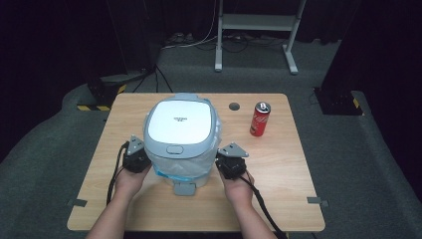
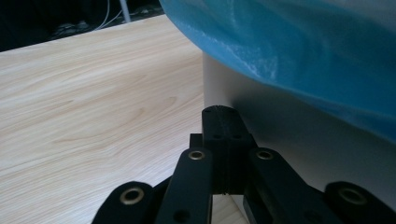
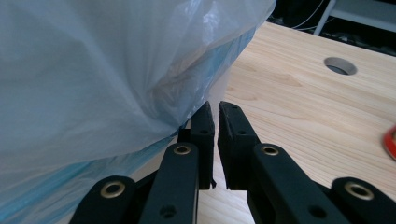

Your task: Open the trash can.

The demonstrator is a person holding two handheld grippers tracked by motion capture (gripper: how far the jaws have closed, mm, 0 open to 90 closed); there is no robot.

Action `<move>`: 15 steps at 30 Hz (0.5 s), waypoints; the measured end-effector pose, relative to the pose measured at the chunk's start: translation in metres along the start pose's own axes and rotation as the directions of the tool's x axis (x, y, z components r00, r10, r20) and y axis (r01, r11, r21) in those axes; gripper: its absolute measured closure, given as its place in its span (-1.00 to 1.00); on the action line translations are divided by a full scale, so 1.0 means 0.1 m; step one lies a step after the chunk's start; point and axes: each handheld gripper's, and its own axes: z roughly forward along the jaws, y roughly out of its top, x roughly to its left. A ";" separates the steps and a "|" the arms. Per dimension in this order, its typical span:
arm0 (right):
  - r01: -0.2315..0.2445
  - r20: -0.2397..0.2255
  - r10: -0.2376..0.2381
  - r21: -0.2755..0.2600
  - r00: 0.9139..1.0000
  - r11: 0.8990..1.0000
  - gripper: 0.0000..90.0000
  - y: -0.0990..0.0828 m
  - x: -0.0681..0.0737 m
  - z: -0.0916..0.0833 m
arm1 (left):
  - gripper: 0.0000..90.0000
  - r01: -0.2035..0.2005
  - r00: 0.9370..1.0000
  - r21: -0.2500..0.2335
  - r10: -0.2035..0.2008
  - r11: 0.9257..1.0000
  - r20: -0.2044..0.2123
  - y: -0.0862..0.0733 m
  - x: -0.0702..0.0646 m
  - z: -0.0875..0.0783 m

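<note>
Left of centre in the high view, the left gripper [image 1: 138, 155] sits against the flank of the pedal bin [image 1: 181, 142], jaws pressed fully together on nothing. The bin stands mid-frame on the wooden table [image 1: 278, 164], white lid down, a thin plastic liner [image 1: 164, 164] spilling over its rim, foot pedal [image 1: 184, 188] toward the person. It's a rigid plastic shell, likely light, smooth and slippery; the liner is flimsy and would tear or slide, so grip the hard wall below it, both sides. Right of the bin, the right gripper [image 1: 228, 160] mirrors it, jaws a narrow slit apart, empty. Farther right stands a red can [image 1: 260, 119].
</note>
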 end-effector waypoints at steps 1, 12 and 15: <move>0.004 0.008 -0.004 -0.002 1.000 1.000 0.88 -0.02 -0.04 -0.04 | 1.00 -0.005 1.000 -0.001 0.005 1.000 0.005 0.01 -0.05 0.02; -0.010 0.046 0.010 -0.009 0.999 1.000 0.88 -0.12 -0.25 -0.16 | 1.00 -0.018 0.999 -0.004 0.018 1.000 0.049 0.06 -0.26 0.10; -0.013 0.049 0.013 -0.010 0.999 1.000 0.88 -0.14 -0.30 -0.19 | 1.00 -0.025 0.998 -0.010 0.026 1.000 0.053 0.06 -0.31 0.11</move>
